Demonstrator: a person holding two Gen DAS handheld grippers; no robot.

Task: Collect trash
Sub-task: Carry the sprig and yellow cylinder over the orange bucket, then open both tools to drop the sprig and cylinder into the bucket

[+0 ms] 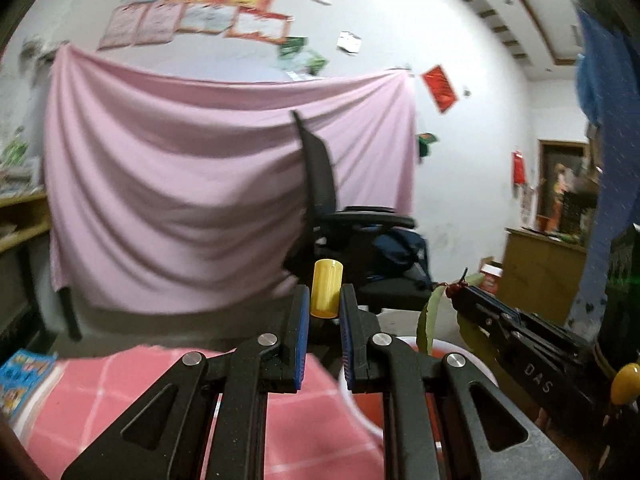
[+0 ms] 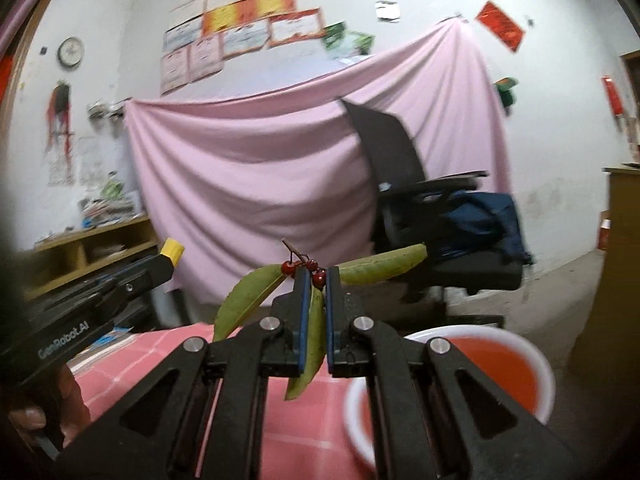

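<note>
Above the pink checked tablecloth [image 1: 100, 392], a yellow cylinder [image 1: 327, 294] is clamped in the left gripper [image 1: 325, 344] and a leafy berry sprig [image 2: 314, 312] in the right gripper [image 2: 316, 320], so both are judged ready to be released over the red-and-white bin [image 2: 532, 360].

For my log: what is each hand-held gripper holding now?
Left hand-held gripper: closed on yellow cylinder.
Right hand-held gripper: closed on leafy berry sprig.

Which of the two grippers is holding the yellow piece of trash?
The left gripper: it pinches a small yellow cylinder upright between its blue pads. The right gripper grips a leafy sprig with red berries instead.
</note>
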